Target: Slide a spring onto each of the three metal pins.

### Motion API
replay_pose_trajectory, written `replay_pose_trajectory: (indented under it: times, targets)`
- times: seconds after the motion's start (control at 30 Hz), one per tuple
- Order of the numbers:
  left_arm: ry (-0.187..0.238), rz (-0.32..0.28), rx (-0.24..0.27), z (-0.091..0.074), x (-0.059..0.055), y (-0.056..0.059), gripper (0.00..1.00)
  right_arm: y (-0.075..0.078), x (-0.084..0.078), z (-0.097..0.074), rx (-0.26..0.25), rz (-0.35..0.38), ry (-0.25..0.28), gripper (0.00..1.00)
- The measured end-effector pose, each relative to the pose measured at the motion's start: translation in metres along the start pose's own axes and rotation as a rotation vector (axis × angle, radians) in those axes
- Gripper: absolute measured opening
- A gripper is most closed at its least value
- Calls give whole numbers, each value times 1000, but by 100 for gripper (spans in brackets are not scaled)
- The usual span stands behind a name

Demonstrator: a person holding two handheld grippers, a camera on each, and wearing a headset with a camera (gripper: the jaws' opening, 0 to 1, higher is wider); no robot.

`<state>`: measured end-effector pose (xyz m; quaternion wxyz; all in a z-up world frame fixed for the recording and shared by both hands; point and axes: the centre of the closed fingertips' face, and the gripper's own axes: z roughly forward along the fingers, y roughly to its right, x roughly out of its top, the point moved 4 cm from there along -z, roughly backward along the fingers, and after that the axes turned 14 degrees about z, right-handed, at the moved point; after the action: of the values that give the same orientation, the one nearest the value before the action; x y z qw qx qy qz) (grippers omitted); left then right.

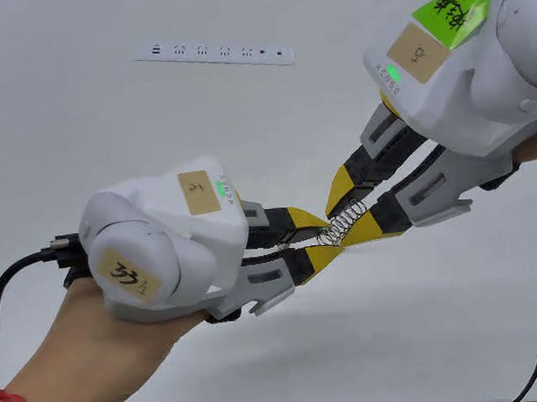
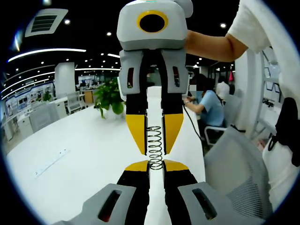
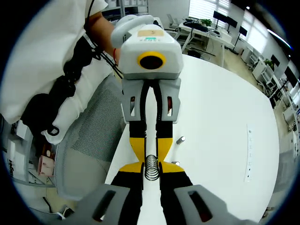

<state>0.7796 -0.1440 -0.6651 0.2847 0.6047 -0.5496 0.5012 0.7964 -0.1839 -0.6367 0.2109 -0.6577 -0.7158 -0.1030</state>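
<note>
Two pairs of yellow-tipped tongs met nose to nose above the bench. The right gripper (image 1: 338, 227) was clenched on a small bare-steel coil spring (image 2: 155, 146). The coil lay lengthways between its jaws, pinched lightly at the sides. The left gripper (image 1: 323, 237) had its jaws drawn in to a narrow slit right at the spring's free end. I could not tell whether a pin sat between them, as anything there was too thin to pick out. Spring and grippers alike hung in the air, clear of the white table (image 1: 160, 125).

To my eye that spring would weigh next to nothing. It would be soft along its length and slick on the wire, so a hard squeeze would likely buckle it or shoot it out. A light hold across the middle turns, leaving one end open, looked the sensible grip.

Below, in the right gripper view, two short shiny metal pins (image 3: 180, 139) sat on the table near each other, the second pin (image 3: 176, 163) just beside the jaw tips. They were too small for me to say whether they were bare. A flat white power strip (image 1: 215, 53) lay well apart at the far side.
</note>
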Motion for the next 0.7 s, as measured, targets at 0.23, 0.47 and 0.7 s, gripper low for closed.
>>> replay_pose_trajectory:
  times: [0.23,0.47,0.7]
  targets:
    - [3,2,-1,1,0,1,10,0,-1,0,0,8,-1,12]
    - [6,-4,-5,2,1,3,11,0,-4,0,-1,21,-7,12]
    - [7,-10,-3,1,0,3,11,-1,-4,0,-2,29,-3,12]
